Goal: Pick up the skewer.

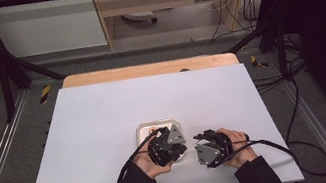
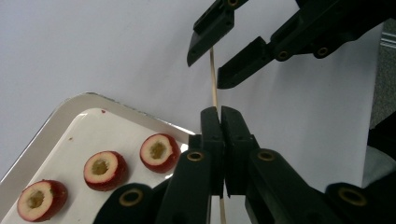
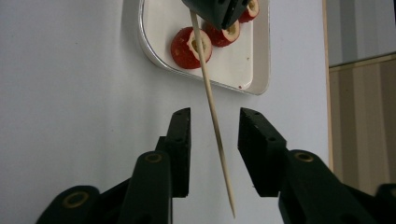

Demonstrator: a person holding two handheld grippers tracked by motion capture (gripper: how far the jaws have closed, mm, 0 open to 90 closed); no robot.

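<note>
A thin wooden skewer (image 3: pixel 212 116) is held above the table (image 1: pixel 92 134), just beside the near edge of the tray (image 1: pixel 140 132). The left tool (image 2: pixel 219 116) is clenched on it, with both ends sticking out past the pads. In the right gripper view the long axis runs from the left tool, over the tray, straight toward the camera, and the pointed end faces away from the tray.

The right tool (image 3: pixel 212 151) stands released around the skewer: its jaws flank the shaft with a gap on each side and no pad touches the wood.

The tray is white with a metal rim and rounded corners. It holds three red fruit pieces (image 2: pixel 105 170), each cored with the pale hollow facing up. They lie in a row, close together but apart.

The left gripper view shows all three fruit pieces and the right tool beyond the skewer's far end. The right gripper view gives the skewer's sharp tip. The high view places both hands just beside the tray.
</note>
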